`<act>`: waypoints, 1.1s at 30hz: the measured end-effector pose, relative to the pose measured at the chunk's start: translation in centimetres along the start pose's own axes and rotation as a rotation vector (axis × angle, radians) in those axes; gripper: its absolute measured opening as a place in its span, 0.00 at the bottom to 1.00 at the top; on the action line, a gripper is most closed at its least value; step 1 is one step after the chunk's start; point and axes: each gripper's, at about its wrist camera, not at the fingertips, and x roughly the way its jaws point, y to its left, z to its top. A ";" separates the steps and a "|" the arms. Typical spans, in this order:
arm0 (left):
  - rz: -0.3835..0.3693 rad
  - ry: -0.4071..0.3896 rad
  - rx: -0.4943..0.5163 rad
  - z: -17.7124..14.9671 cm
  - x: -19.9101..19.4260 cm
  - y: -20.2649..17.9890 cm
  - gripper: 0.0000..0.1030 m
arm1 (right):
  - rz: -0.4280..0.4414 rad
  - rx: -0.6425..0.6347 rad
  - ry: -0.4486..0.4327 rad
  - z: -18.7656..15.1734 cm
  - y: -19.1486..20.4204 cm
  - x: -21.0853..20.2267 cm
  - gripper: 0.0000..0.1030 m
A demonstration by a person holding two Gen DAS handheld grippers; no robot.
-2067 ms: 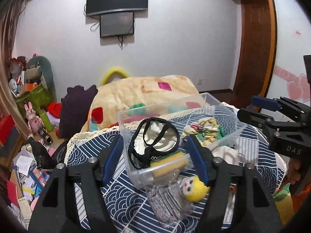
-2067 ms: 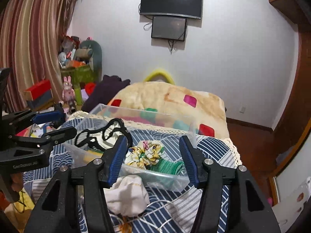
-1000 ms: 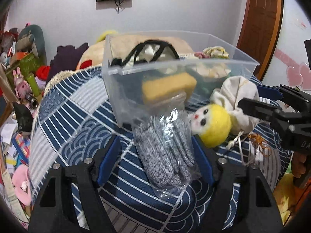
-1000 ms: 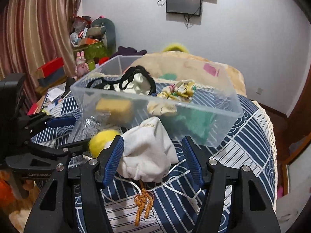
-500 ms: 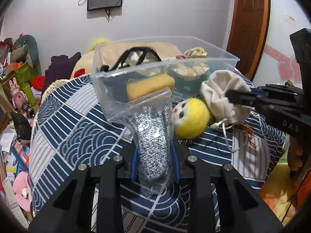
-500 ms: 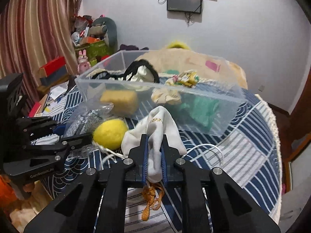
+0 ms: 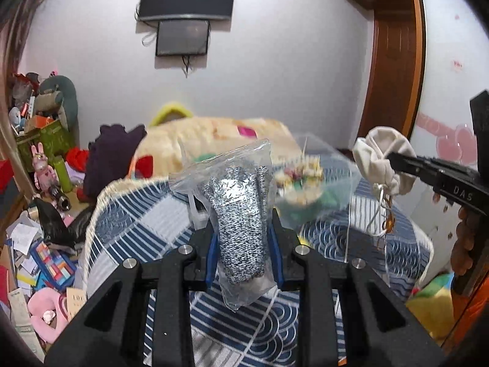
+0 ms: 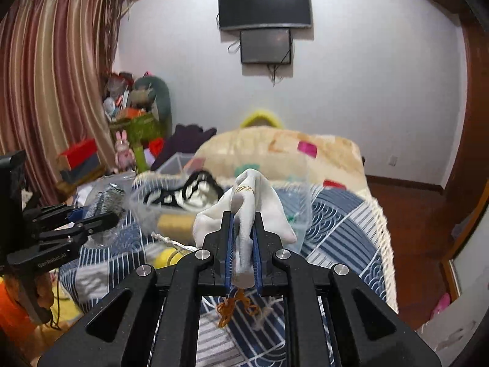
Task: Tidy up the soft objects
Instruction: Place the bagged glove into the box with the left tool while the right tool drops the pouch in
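Note:
My left gripper (image 7: 243, 226) is shut on a clear plastic bag of grey knit gloves (image 7: 240, 211) and holds it up above the table. It also shows in the right wrist view (image 8: 105, 202). My right gripper (image 8: 243, 229) is shut on a white drawstring pouch (image 8: 247, 205) and holds it up in the air; the pouch also shows in the left wrist view (image 7: 382, 159), its cord hanging down. The clear plastic bin (image 8: 143, 205) stands behind both, with black straps, a sponge and fabric pieces inside. A yellow plush toy (image 8: 163, 257) lies on the table before the bin.
The table carries a blue and white patterned cloth (image 7: 131, 223) with a fringe edge. A bed with a beige blanket (image 8: 275, 150) lies behind it. Toys and boxes clutter the floor at left (image 7: 39, 250). A wooden door (image 7: 394, 91) stands at right.
Both grippers closed, the left on the glove bag and the right on the white pouch, then lifted them off the table. The yellow plush stayed down.

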 end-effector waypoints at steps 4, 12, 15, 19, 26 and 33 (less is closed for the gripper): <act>-0.016 -0.040 -0.037 1.6 -0.3 0.6 0.28 | -0.016 0.005 -0.040 1.3 -0.2 -0.3 0.09; -0.012 -0.075 -0.063 4.3 1.6 0.8 0.28 | -0.079 -0.016 -0.099 3.6 -0.1 0.6 0.09; 0.022 -0.064 -0.054 4.8 3.0 0.8 0.28 | -0.081 -0.006 -0.110 4.3 -0.3 1.2 0.09; 0.041 -0.040 -0.055 5.1 4.8 1.0 0.28 | -0.086 -0.002 -0.116 5.0 -0.4 2.2 0.09; 0.047 0.056 -0.074 4.1 8.4 1.6 0.28 | -0.094 -0.004 -0.057 4.2 -0.8 4.9 0.09; 0.079 0.122 0.006 2.9 11.4 0.1 0.28 | -0.090 -0.008 0.044 2.3 -1.7 7.2 0.10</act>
